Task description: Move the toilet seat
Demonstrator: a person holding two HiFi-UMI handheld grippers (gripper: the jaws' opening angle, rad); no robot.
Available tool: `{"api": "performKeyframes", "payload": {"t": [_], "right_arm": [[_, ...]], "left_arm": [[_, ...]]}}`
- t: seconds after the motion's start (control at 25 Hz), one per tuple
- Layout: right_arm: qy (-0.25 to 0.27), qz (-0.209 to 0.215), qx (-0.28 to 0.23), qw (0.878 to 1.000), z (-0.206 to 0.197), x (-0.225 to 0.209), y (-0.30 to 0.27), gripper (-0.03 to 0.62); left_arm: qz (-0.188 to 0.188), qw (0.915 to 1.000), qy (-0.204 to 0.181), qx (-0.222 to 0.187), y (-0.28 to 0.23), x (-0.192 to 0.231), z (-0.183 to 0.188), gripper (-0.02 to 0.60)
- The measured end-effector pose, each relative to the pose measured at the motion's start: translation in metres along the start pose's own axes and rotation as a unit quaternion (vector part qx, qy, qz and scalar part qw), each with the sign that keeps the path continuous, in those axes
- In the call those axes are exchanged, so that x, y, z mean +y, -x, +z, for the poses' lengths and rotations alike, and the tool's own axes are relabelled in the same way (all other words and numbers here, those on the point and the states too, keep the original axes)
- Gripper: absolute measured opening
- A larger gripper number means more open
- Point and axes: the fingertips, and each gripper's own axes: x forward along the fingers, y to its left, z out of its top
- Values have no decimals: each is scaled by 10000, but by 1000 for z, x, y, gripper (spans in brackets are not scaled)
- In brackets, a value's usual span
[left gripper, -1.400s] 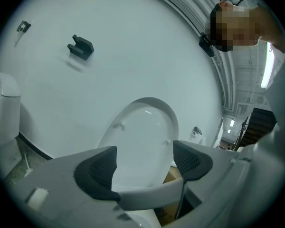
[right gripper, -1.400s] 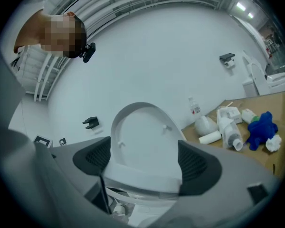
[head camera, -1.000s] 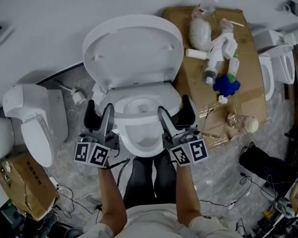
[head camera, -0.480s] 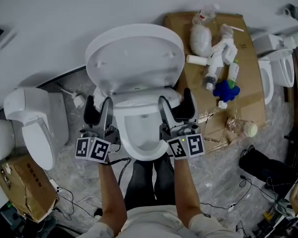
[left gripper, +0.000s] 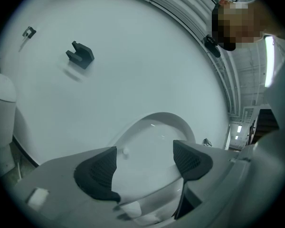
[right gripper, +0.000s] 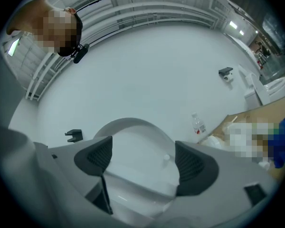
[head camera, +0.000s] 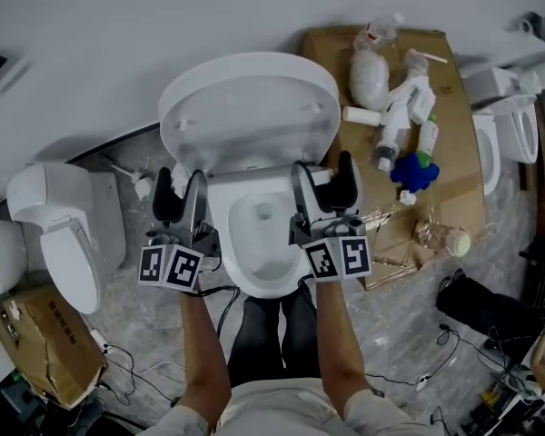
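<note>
White toilet seat (head camera: pixel 250 107) propped upright, upper centre; left claw (head camera: pixel 180 194) and right claw (head camera: pixel 323 183) gape empty either side, ready to grip

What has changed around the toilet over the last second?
Both grippers have eased forward beside the toilet bowl, toward the raised toilet seat: the left gripper on its left side, the right gripper on its right. Nothing was taken hold of or let go. Both pairs of jaws stand apart and empty as before. The seat stays up, and the bottles on the cardboard have not moved.
</note>
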Motion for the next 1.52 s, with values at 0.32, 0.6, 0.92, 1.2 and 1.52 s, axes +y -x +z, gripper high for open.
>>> {"api": "performKeyframes", "payload": {"t": [0.32, 0.6, 0.92, 1.2, 1.52], "right_arm": [[9, 42, -47, 10000, 1, -3, -14, 413], [11, 39, -76, 10000, 0, -6, -25, 413], [38, -5, -125, 9999, -1, -10, -38, 413], [55, -62, -195, 9998, -1, -12, -52, 413], [84, -73, -245, 9996, -1, -15, -63, 413]], "left_arm": [[16, 10000, -25, -68, -12, 3, 4, 351], [28, 9998, -104, -136, -21, 5, 6, 351], [12, 9997, -154, -203, -32, 8, 9, 351], [28, 9994, -196, -271, -42, 13, 12, 351], [87, 9990, -250, -365, -50, 15, 14, 351]]}}
